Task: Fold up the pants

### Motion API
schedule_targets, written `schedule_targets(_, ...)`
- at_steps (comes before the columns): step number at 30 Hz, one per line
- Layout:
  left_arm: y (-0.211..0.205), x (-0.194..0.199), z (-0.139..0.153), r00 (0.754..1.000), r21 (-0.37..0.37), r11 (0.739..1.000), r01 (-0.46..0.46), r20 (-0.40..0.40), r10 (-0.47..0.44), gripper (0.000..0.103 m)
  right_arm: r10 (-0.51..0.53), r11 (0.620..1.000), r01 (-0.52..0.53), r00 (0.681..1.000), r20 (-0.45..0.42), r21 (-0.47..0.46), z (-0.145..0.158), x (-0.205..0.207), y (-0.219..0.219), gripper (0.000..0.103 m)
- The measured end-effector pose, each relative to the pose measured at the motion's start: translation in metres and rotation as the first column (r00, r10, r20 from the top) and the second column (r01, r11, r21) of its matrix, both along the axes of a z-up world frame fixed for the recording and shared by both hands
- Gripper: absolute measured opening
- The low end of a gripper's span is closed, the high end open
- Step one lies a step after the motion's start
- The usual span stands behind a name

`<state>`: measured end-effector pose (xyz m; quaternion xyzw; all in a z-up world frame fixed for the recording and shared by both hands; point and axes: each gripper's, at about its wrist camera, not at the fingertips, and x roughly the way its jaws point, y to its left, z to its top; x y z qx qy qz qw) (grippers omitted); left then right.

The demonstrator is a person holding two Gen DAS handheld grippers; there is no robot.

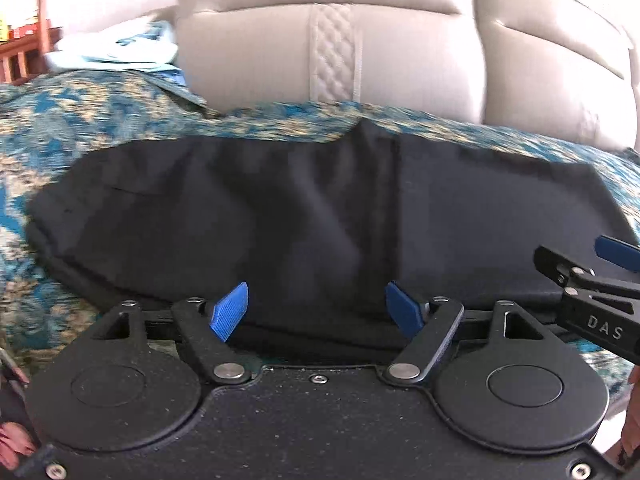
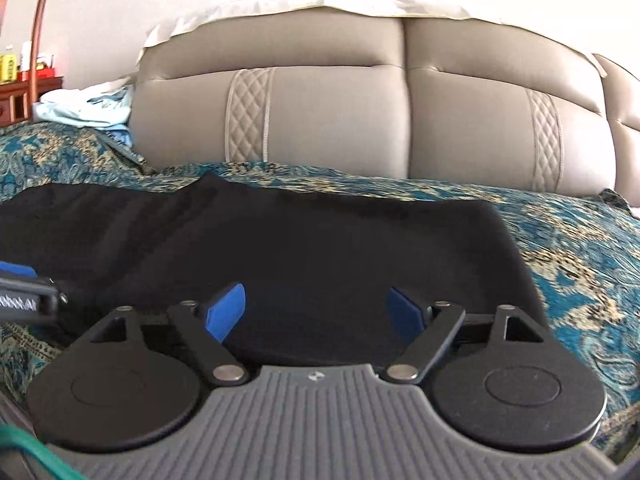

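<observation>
Black pants [image 1: 312, 208] lie folded lengthwise on the teal-and-gold patterned bedspread [image 1: 60, 120] of the bed, before the beige padded headboard [image 2: 360, 112] | left gripper [image 1: 316, 312] jaws spread wide, empty, at the pants' near edge | right gripper [image 2: 316, 312] likewise wide apart, empty, over the near edge | pale blue cloth [image 2: 88, 104] at far left

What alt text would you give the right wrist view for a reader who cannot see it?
The right gripper is open, its blue fingers spread above the near edge of black pants lying flat on a teal patterned bedspread. A beige padded headboard fills the background, and the left gripper pokes in at left.
</observation>
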<state>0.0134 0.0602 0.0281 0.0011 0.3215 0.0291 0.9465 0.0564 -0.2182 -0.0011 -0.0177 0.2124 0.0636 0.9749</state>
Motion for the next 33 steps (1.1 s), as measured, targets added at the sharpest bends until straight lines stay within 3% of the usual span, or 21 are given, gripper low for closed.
schedule_targets(9,0.049,-0.008,-0.001,0.990,-0.016,0.990,-0.143,0.004,0.143,0.076,0.110,0.989,-0.111,0.994,-0.018,-0.101,-0.008,0.005,0.043,0.090)
schedule_targets(17,0.094,-0.008,0.001,0.969,-0.068,0.967,-0.245,-0.013,0.245,0.076,0.167,0.982,-0.169,0.986,-0.029,-0.087,-0.012,0.011,0.064,0.092)
schedule_targets(24,0.135,-0.004,0.001,0.935,-0.129,0.926,-0.355,-0.030,0.354,0.085,0.177,0.984,-0.177,0.984,-0.038,-0.005,-0.011,0.020,0.065,0.095)
schedule_targets(28,0.156,0.001,0.002,0.915,-0.136,0.906,-0.400,-0.005,0.403,0.088,0.185,0.982,-0.186,0.983,-0.018,-0.041,-0.014,0.019,0.071,0.096)
schedule_targets(33,0.191,0.013,0.002,0.871,-0.208,0.852,-0.480,0.003,0.491,0.088,0.187,0.982,-0.187,0.982,-0.016,-0.021,-0.015,0.019,0.071,0.099)
